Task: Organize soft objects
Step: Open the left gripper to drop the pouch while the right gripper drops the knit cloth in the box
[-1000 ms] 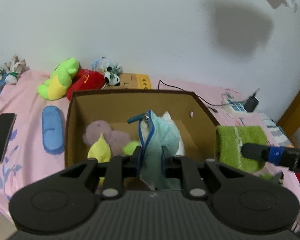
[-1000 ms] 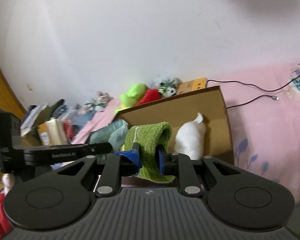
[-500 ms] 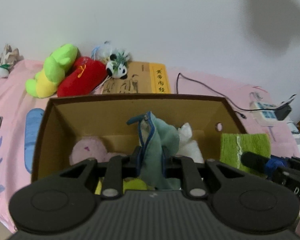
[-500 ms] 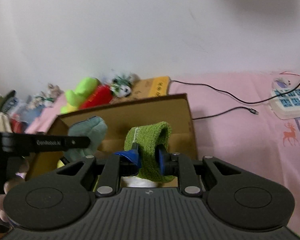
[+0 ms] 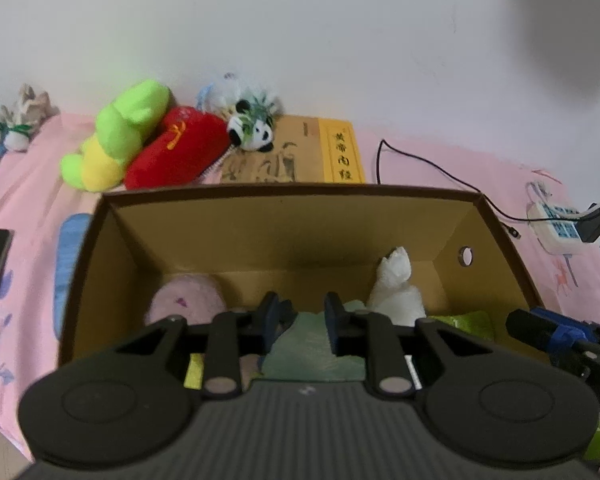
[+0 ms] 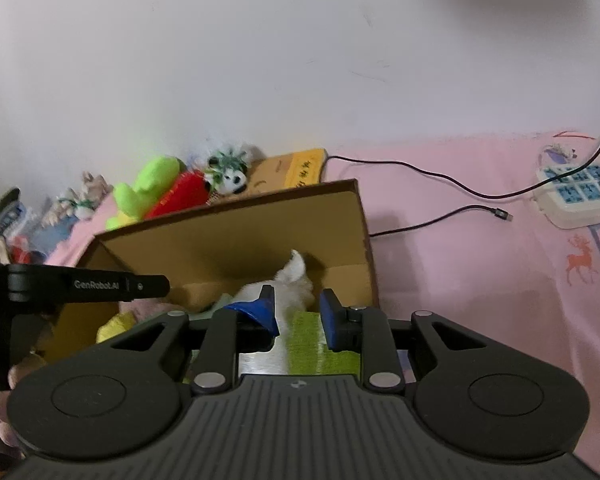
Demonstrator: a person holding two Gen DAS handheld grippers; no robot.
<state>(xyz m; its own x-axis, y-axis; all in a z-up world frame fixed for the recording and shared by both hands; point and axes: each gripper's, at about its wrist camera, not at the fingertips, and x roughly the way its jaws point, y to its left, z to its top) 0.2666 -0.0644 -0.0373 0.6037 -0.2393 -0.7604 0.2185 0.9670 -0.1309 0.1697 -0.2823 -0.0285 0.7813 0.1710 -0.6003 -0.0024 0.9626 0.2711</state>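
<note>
Hovering both tools over the cardboard box (image 5: 292, 216), I have the left gripper (image 5: 300, 314) with its jaws apart and nothing between them; the teal cloth (image 5: 316, 352) lies just below, inside the box. The right gripper (image 6: 296, 312) is likewise spread, with the green towel (image 6: 306, 340) resting beneath its blue pads at the box's right end.

My worry from here is snagging. If I pull either tool up carelessly, a pad could catch a loose fold and drag the cloth or towel out over the rim. The two grippers also sit close together above the same opening, so a sideways swing could knock one against the other or push the box wall outward.

Inside the box I can see a pale purple plush (image 5: 188, 300) at the left, a white plush (image 5: 396, 288) standing against the right side, the teal cloth in the middle, and something yellow low at the front, which I cannot identify because my own tool covers most of it.

Outside, on the pink sheet (image 6: 480, 280), a green plush (image 5: 116, 140), a red plush (image 5: 176, 152) and a small panda (image 5: 252, 128) are not yet packed.
</note>
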